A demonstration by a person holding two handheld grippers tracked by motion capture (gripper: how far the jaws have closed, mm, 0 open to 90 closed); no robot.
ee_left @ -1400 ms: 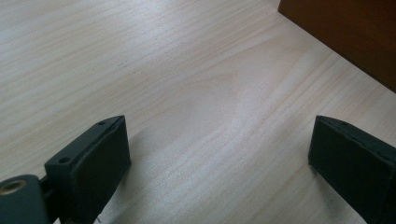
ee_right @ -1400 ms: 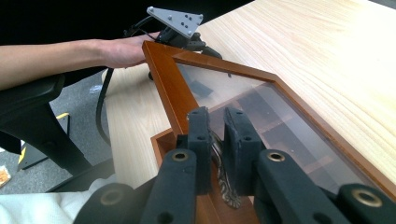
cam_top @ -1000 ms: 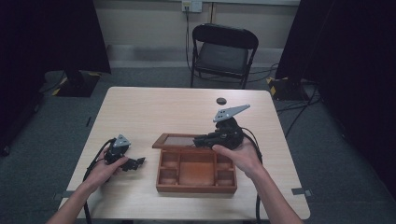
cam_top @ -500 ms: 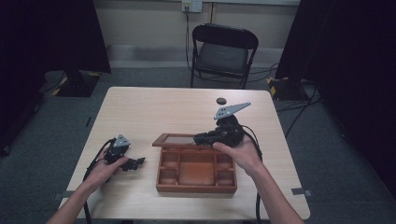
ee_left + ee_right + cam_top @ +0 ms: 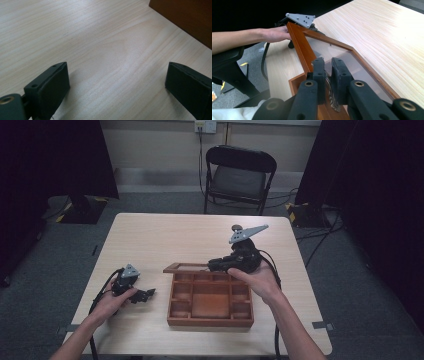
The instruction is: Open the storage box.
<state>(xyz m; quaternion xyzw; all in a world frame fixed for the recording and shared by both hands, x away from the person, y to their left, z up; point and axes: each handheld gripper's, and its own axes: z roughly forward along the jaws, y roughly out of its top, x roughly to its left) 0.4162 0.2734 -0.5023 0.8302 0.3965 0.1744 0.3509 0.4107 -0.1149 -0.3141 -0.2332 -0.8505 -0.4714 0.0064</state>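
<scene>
A wooden compartment box (image 5: 210,321) stands at the table's front middle. Its glass-paned lid (image 5: 186,267) is hinged at the far side and held partly raised. My right gripper (image 5: 214,265) is over the box's far edge, shut on the small ornate metal clasp (image 5: 333,105) on the lid's frame (image 5: 299,42). The right gripper's jaws (image 5: 328,62) stand almost together around that clasp. My left gripper (image 5: 146,295) rests on the table to the left of the box, open. In the left gripper view its jaws (image 5: 117,75) stand wide apart over bare wood, with the box's side wall (image 5: 185,17) close ahead.
A small dark round object (image 5: 235,226) lies on the table (image 5: 165,235) behind the right gripper. A folding chair (image 5: 240,175) stands beyond the far edge. Cables trail from both grippers off the table's front edge.
The right gripper has risen slightly with the lid's edge, so the lid stands a little steeper. The left hand and its gripper have stayed put.
</scene>
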